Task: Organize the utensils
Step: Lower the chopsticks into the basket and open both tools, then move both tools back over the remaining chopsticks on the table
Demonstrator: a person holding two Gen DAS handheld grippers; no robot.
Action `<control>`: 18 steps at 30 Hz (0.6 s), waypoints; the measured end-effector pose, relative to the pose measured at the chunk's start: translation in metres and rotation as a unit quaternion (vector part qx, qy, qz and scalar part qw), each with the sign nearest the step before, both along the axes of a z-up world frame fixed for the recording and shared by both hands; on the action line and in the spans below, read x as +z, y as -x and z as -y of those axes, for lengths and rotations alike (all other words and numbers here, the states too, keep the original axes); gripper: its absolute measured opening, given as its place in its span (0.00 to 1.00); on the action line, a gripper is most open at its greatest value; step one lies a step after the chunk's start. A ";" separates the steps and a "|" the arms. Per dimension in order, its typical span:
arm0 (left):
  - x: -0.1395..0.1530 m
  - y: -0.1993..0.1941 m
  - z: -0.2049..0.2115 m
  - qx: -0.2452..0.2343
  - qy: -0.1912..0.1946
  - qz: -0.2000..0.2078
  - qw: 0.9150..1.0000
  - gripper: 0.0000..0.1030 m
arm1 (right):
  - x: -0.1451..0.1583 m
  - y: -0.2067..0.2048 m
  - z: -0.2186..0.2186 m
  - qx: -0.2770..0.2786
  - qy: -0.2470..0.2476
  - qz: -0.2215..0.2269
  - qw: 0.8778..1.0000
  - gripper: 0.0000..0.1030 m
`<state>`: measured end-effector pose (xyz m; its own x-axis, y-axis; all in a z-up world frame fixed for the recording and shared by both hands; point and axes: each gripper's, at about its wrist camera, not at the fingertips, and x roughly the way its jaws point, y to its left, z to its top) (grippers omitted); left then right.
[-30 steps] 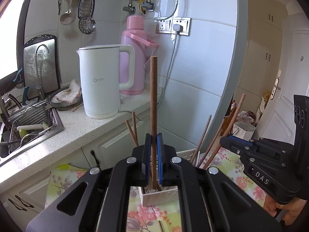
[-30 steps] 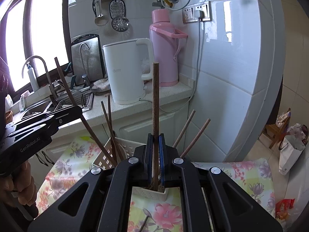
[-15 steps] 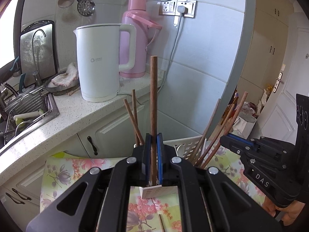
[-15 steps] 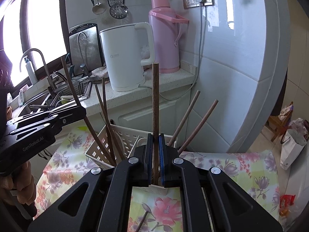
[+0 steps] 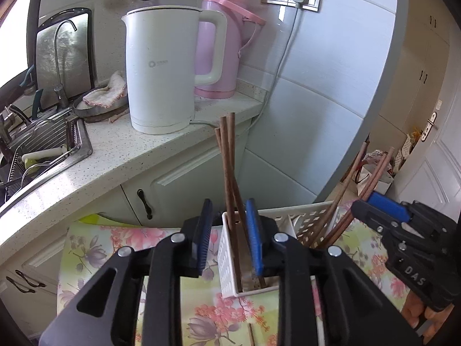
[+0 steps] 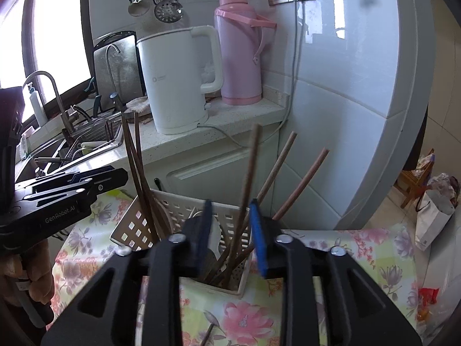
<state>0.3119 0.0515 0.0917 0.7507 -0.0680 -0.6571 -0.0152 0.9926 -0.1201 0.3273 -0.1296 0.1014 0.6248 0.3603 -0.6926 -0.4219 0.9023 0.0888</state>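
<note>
My left gripper [image 5: 229,239] hangs low over the white slotted basket [image 5: 227,262]. Its jaws are opening. Two dark brown chopsticks [image 5: 227,173] stand between the blue pads in the basket's narrow left compartment, free of both pads. My right gripper [image 6: 230,233] hovers over the same basket [image 6: 175,204], and its jaws are opening too. A lighter chopstick [image 6: 249,178], blurred, leans between its pads without touching them. Other light chopsticks [image 6: 299,184] lean out to the right. Each view shows the other gripper from the side: right gripper [image 5: 366,210], left gripper [image 6: 115,177].
The basket stands on a floral tablecloth [image 5: 95,245]. One more utensil [image 6: 207,334] lies on the cloth near me. Behind is a counter with a white kettle [image 5: 161,69], a pink thermos [image 5: 227,43] and a sink with a rack [image 5: 43,150]. A paper bag [image 6: 432,219] sits on the floor.
Both grippers sank toward the basket and went from shut to open. The chopstick each one held upright has slid down and now stands in the basket.
</note>
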 end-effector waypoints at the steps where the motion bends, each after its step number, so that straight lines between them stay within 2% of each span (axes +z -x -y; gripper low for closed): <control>1: 0.000 0.001 -0.002 0.002 0.002 0.001 1.000 0.23 | 0.002 0.001 0.002 -0.002 -0.001 0.002 1.000 0.32; 6: 0.004 0.013 -0.011 0.010 0.009 0.012 1.000 0.23 | 0.011 0.009 0.019 -0.010 -0.010 0.009 1.000 0.32; 13: 0.011 0.051 -0.018 0.016 0.016 0.033 0.999 0.27 | 0.024 0.026 0.054 -0.033 -0.016 0.027 0.999 0.38; 18: -0.002 0.089 -0.021 0.019 0.019 0.038 0.999 0.30 | 0.011 0.055 0.079 -0.038 -0.010 0.026 0.999 0.46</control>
